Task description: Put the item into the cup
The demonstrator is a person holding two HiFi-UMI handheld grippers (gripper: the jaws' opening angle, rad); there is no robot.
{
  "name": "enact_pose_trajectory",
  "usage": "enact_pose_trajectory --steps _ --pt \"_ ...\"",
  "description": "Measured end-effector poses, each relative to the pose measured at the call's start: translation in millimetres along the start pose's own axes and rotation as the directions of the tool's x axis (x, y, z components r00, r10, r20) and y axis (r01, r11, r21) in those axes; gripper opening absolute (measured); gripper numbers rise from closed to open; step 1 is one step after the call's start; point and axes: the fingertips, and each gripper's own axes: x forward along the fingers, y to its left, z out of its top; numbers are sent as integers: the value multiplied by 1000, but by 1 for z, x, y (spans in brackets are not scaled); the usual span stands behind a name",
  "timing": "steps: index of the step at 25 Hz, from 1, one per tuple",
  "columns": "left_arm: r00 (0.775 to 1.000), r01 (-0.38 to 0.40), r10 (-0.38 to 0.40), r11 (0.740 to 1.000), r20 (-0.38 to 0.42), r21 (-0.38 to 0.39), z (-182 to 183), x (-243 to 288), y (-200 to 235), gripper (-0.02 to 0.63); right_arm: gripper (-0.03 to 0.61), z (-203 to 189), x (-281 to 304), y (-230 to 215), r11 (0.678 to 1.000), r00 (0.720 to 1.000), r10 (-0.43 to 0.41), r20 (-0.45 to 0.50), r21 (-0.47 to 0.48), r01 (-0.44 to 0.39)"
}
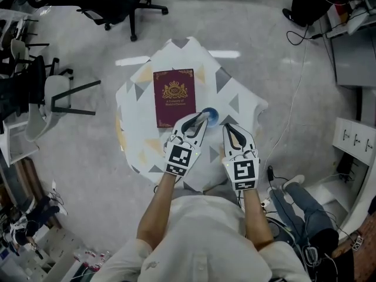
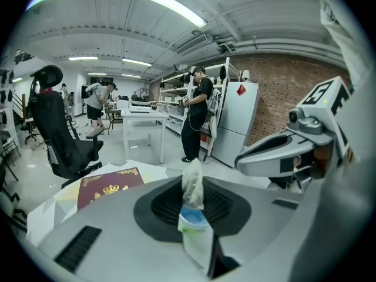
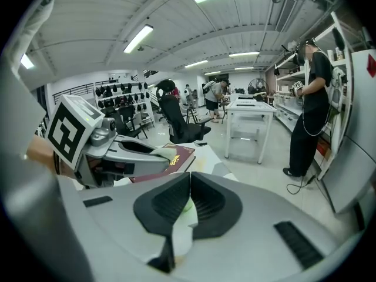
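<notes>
L gripper (image 1: 197, 122) tight on packet (image 2: 194, 219), R gripper (image 3: 188, 188) tight on pale scrap (image 3: 179, 235); cup (image 1: 212, 117) partly hidden.

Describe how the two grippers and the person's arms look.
Both the left gripper and right gripper have pale grey shells, black ribbed jaw pads and a white cube with black square markers. The person wears a light short-sleeved shirt.

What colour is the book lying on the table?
The book is maroon with a gold crest and trim; the head view shows it best.
</notes>
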Motion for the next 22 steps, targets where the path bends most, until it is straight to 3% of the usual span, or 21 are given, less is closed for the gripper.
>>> enact_pose_trajectory --steps 22 --pt "996 -9 15 998 -93 62 -25 25 -9 74 11 -10 0 -6 1000 1000 0 -4 25 0"
